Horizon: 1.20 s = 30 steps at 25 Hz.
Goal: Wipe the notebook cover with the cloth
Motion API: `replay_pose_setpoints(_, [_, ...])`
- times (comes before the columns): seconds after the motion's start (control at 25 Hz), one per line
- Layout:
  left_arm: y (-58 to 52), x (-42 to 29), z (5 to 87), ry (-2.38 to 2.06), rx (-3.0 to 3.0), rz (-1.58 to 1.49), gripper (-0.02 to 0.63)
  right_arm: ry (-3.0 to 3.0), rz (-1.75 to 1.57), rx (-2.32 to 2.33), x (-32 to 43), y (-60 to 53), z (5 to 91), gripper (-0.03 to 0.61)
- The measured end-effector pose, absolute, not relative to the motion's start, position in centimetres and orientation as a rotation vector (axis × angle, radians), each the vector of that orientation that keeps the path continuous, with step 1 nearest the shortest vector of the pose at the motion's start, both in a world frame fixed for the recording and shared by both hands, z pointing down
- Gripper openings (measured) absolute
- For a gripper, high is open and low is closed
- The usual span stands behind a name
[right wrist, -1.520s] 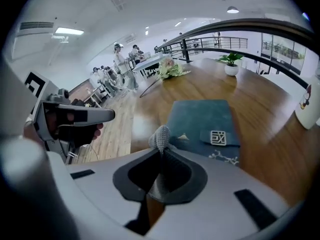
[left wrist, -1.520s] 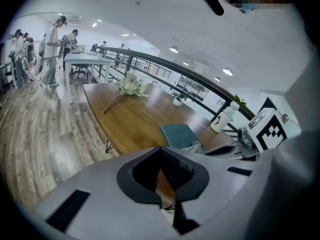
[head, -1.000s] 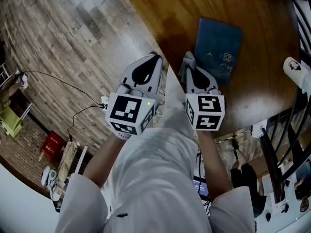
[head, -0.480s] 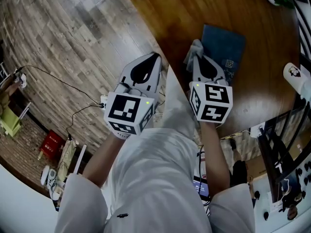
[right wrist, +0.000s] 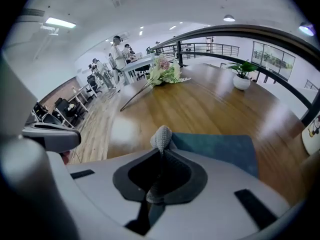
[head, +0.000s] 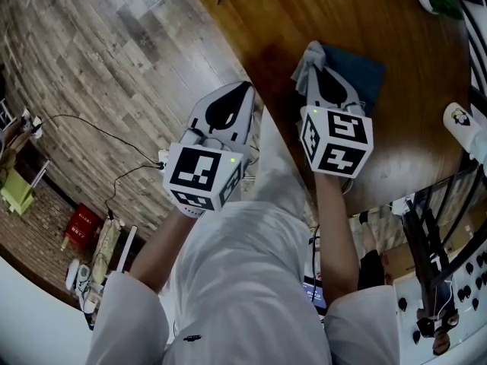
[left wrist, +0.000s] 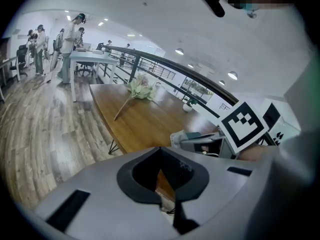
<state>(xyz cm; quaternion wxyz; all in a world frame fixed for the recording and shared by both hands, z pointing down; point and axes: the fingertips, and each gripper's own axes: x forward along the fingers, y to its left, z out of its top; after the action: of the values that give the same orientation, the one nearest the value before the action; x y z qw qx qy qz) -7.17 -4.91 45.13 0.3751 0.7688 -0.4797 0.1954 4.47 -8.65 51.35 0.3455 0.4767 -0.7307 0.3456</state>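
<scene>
Slippage is the main worry here: the right gripper (right wrist: 161, 153) is clamped on only a small bunch of the grey cloth (right wrist: 161, 135), which pokes up past its tips. A firm drag could pull the fabric out of the jaws, or leave hard plastic rubbing the cover instead of cloth. The blue notebook (head: 364, 68) lies flat on the wooden worktop (head: 289, 14), just ahead of that gripper and partly hidden under it, not far from the curved edge. Whether the cloth touches the cover I cannot tell. Nothing pins the notebook down, so I judge that a sideways stroke may simply shove it along. The left gripper (head: 240, 90) has its jaws together on nothing and hangs at the worktop's edge, apart from the notebook, too far away to steady it. Count: one notebook, one cloth, two grippers, plus one potted plant (right wrist: 242, 79) and one bunch of flowers (right wrist: 162, 73) farther along the worktop.
</scene>
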Motion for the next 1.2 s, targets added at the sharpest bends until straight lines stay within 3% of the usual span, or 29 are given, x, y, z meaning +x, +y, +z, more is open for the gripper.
replay_pose_setpoints(0.48, [-4.8, -7.7, 43.1, -1.248, 2.001, 0.491, 0.020, -1.990, 0.720, 1.483, 6.5, -12.4, 46.5, 0.026])
replay_pose_setpoints(1.2, [0.2, -10.7, 34.4, -1.266, 2.114, 0.465, 0.020, -2.133, 0.594, 1.462, 6.5, -4.2, 34.6, 0.026])
